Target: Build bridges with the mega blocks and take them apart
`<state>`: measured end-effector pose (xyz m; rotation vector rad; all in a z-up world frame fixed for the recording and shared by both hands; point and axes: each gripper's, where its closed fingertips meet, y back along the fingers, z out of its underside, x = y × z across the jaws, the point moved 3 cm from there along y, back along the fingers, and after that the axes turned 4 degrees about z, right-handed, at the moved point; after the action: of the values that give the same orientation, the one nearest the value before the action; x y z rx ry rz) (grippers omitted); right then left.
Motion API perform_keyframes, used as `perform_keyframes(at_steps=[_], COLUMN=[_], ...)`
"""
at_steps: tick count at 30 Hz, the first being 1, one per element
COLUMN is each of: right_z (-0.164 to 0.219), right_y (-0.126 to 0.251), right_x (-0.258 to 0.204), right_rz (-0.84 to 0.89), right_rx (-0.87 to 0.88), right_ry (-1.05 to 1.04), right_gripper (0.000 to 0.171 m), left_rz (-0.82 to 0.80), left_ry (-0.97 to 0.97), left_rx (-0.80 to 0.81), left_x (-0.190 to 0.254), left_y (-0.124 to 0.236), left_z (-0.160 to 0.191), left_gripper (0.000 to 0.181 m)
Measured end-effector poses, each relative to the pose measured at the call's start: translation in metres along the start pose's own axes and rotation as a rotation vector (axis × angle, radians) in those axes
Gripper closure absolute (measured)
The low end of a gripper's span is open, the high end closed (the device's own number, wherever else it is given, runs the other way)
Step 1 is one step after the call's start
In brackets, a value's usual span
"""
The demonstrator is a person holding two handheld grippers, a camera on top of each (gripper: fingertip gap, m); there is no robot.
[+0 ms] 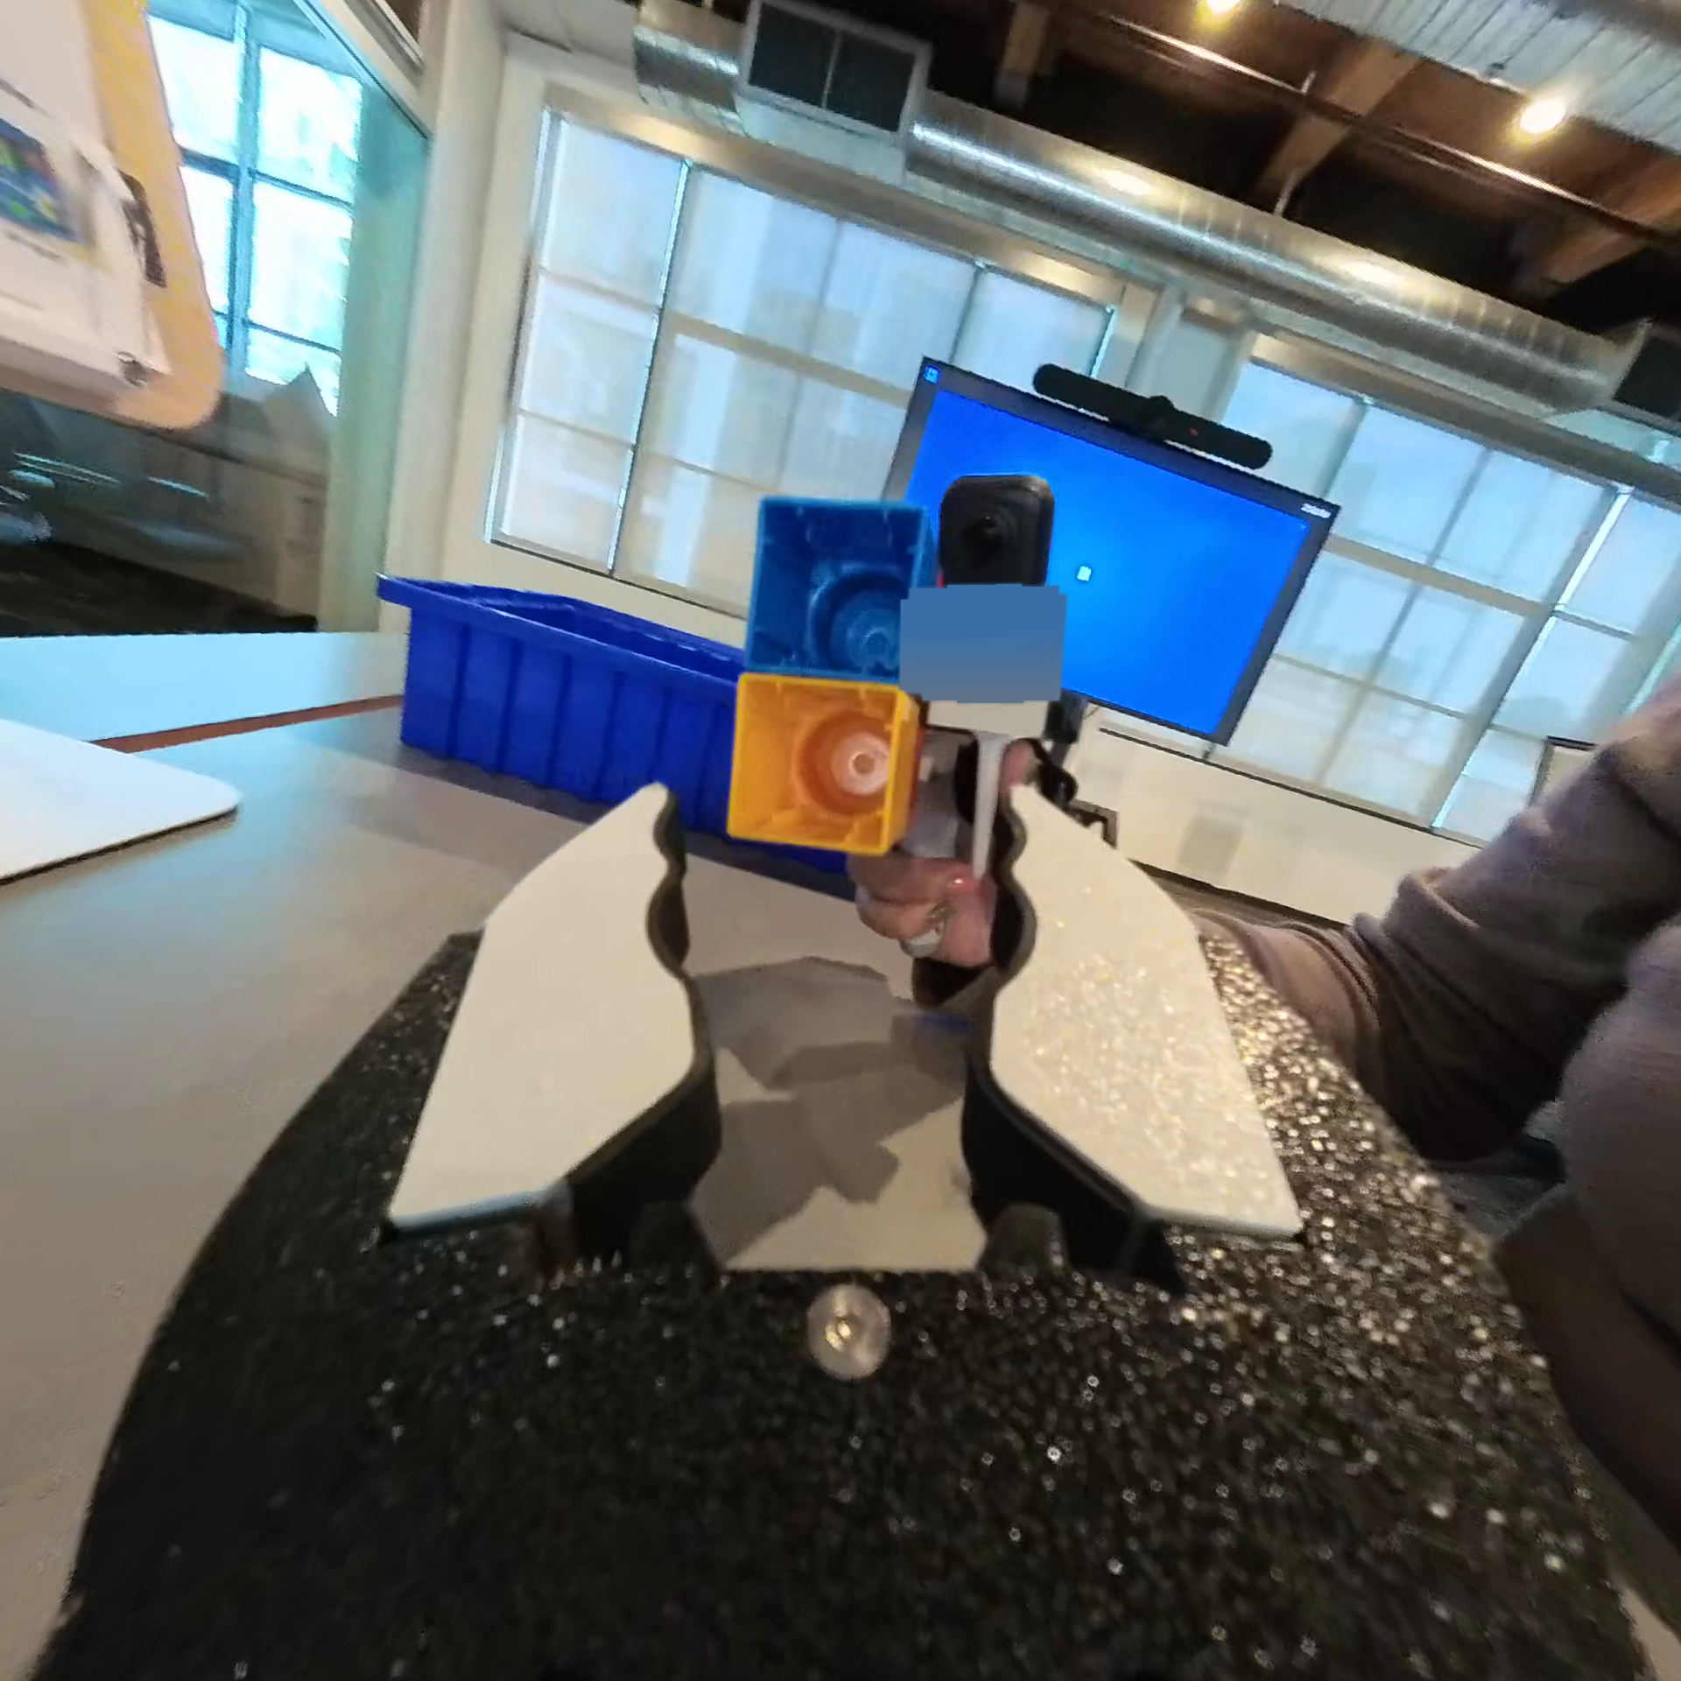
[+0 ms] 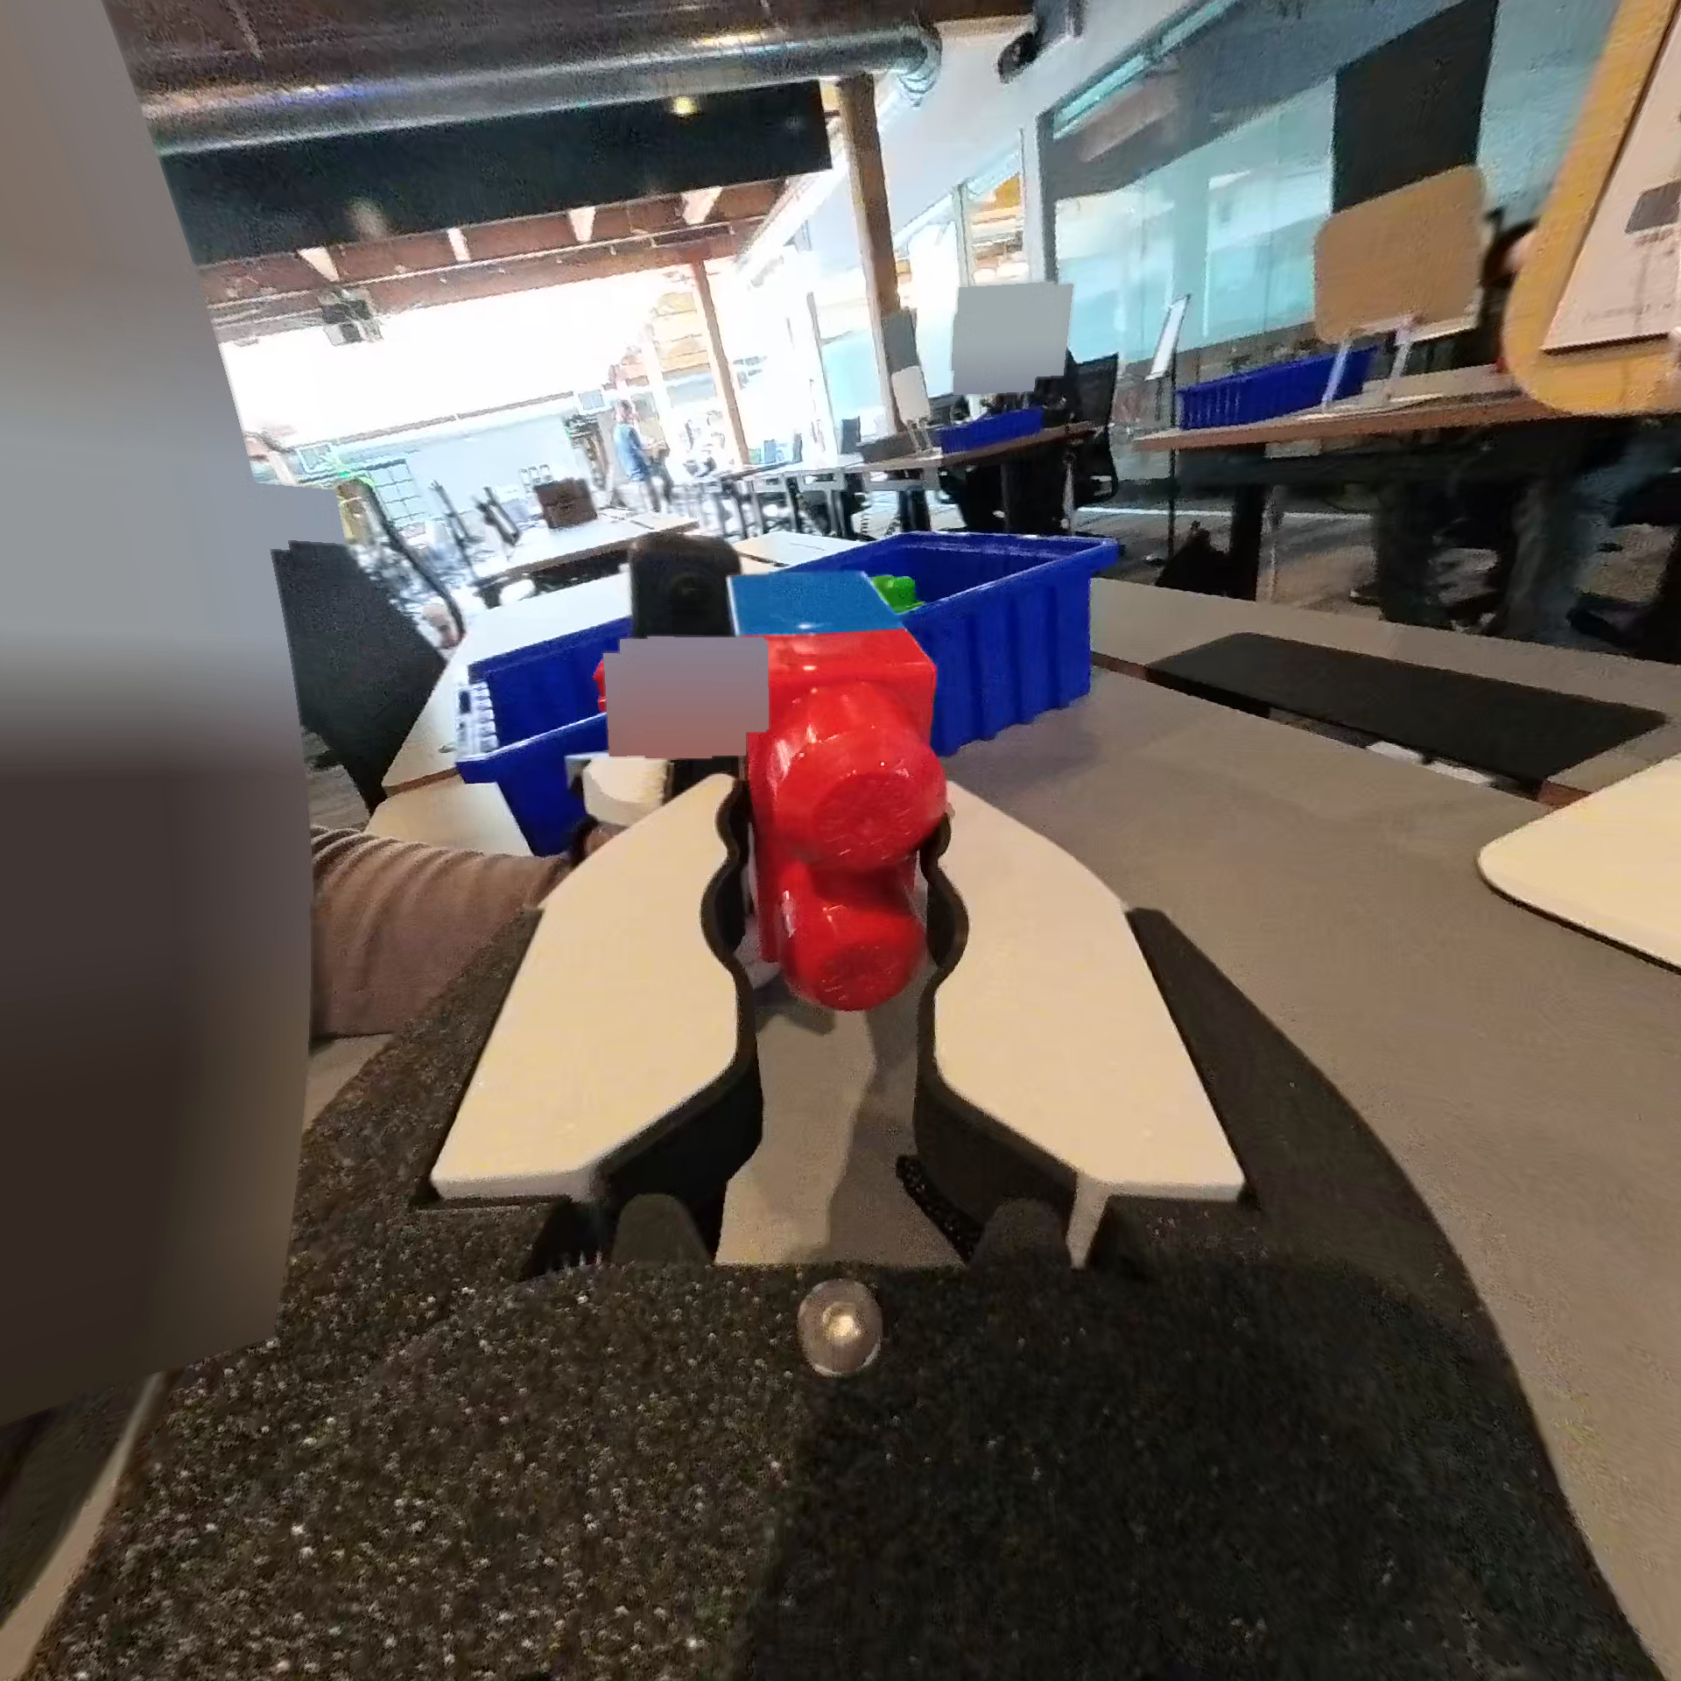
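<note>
My right gripper [image 2: 841,810] is shut on a red two-stud block [image 2: 850,819], held above the table with its studs towards the camera. A blue block [image 2: 810,605] sits against the red block's far side. In the left wrist view, the blue block [image 1: 832,591] and an orange block [image 1: 819,764] show their hollow undersides, stacked one above the other in the air. The red block is hidden there. My left gripper [image 1: 841,810] is open and empty, just short of the orange block. The orange block is hidden in the right wrist view.
A blue bin [image 1: 564,700] stands on the grey table [image 1: 273,955] behind the blocks, and it holds a green block [image 2: 896,591]. A white board [image 2: 1592,873] and a black mat [image 2: 1401,700] lie to the side. A person's sleeve [image 1: 1501,955] is at the right. Left and right tips are no more than a few centimetres apart.
</note>
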<state>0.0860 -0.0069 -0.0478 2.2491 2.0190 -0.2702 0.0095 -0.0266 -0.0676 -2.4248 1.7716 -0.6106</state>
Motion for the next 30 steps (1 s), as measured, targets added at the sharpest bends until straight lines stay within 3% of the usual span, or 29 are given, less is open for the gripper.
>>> perform_keyframes(at_steps=[3, 8, 11, 18, 23, 26, 30], right_z=[0.003, 0.009, 0.008, 0.008, -0.002, -0.01, 0.006], right_y=[0.0, -0.006, -0.007, 0.006, 0.013, 0.026, 0.028], right_x=[-0.001, -0.009, -0.015, -0.024, -0.004, 0.004, 0.017], right_rz=[-0.028, -0.063, -0.094, -0.243, -0.032, -0.016, 0.049], right_rx=[-0.015, -0.061, -0.076, -0.123, -0.091, -0.064, -0.22], right_ry=[-0.011, 0.016, 0.023, 0.0, 0.115, 0.068, 0.068], right_gripper=[0.135, 0.136, 0.136, 0.137, 0.137, 0.137, 0.136], left_rz=[0.059, 0.107, 0.111, 0.216, 0.064, -0.017, -0.147], left_ry=[0.036, 0.041, 0.012, 0.031, -0.034, -0.017, 0.036], left_rx=[-0.012, -0.076, -0.081, -0.166, -0.123, -0.106, -0.221], left_x=[0.003, 0.008, 0.011, 0.025, 0.011, -0.003, -0.022], left_y=[-0.001, -0.008, -0.007, -0.012, -0.008, 0.002, 0.003], left_z=[0.002, 0.01, 0.01, 0.019, 0.011, 0.005, 0.017], left_gripper=[0.125, 0.123, 0.145, 0.146, 0.146, 0.146, 0.146])
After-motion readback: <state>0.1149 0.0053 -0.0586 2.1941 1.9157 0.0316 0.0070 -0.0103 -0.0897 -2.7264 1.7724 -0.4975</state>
